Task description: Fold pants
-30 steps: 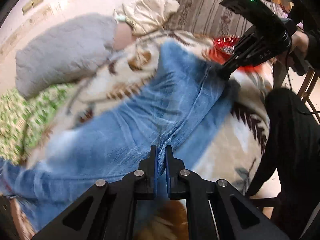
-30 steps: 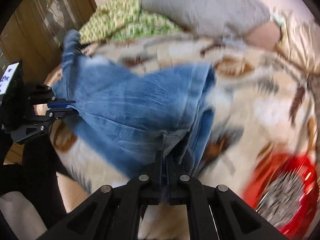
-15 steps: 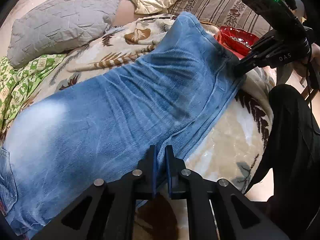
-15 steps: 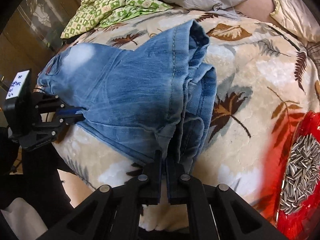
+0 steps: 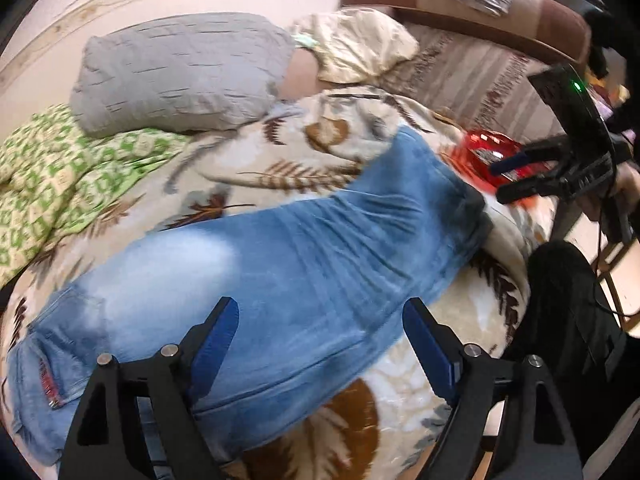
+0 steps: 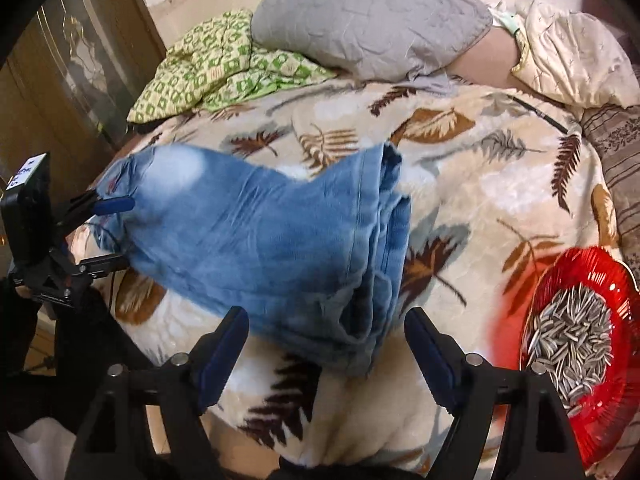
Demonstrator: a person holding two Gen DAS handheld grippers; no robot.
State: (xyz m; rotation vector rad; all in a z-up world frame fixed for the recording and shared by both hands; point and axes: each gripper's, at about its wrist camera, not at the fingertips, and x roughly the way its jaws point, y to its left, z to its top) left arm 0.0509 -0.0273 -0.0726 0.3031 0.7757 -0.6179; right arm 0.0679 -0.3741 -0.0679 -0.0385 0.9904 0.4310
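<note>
Denim pants [image 5: 304, 264] lie folded lengthwise on the leaf-patterned blanket [image 6: 500, 184]; both the left gripper [image 5: 320, 340] and right gripper [image 6: 326, 344] are opening, empty; cloth looks heavy, limp; better pinch thick hems.

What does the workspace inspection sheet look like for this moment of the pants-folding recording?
Surface: leaf-print blanket covering a bed.
Job's things: blue jeans lying folded lengthwise on the blanket, held by neither gripper.
Clutter: red dish of sunflower seeds, grey pillow, green patterned cloth, cream pillow.
Grippers: left gripper jaws opening over the jeans; right gripper jaws opening at the hem end.
Cables: thin dark cable by the right gripper.
Surroundings: wooden cabinet, striped sofa back.
</note>
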